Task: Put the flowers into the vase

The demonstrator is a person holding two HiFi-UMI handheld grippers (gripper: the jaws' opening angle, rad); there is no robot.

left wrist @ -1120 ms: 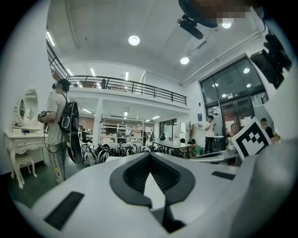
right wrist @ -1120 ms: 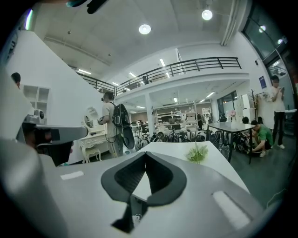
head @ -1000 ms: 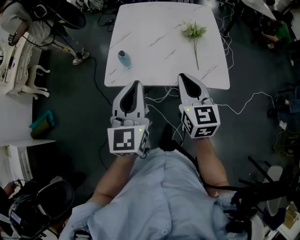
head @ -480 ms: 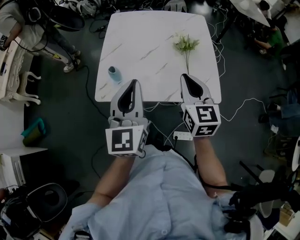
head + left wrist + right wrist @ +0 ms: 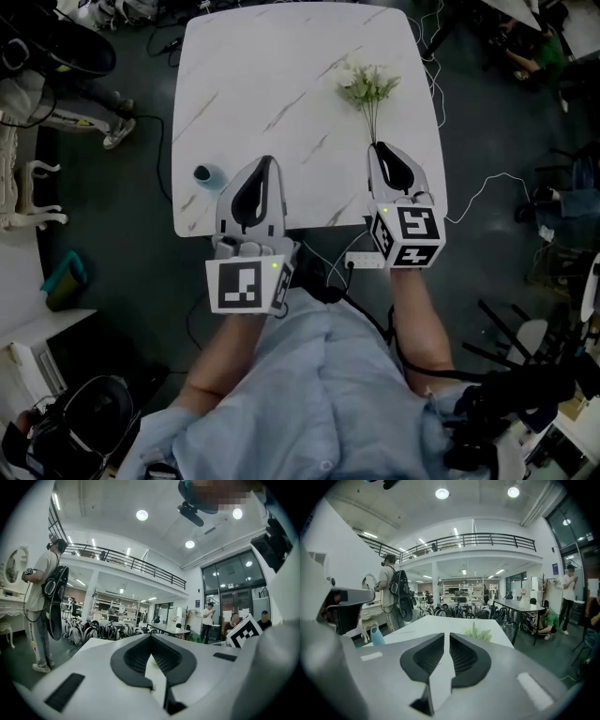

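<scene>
Here, nearest the person, the left gripper [image 5: 266, 165] sits over the near table edge with its jaws together and nothing in them. The right gripper [image 5: 379, 150] sits alongside; its jaws have just been opening to a narrow slit, with nothing between them. Step in hand, as judged: approach, before any pick. The small pale-blue vase [image 5: 208, 175] stands upright near the near-left corner of the white marble-patterned table [image 5: 281, 66], just left of the left gripper. The sprig of pale green-white flowers [image 5: 367, 86] lies flat just ahead of the right gripper, untouched. The next move likely requires wider right jaws, lowered astride the thin stem. The lower stem end is hidden behind the right gripper; the vase mouth is too small to assess
</scene>
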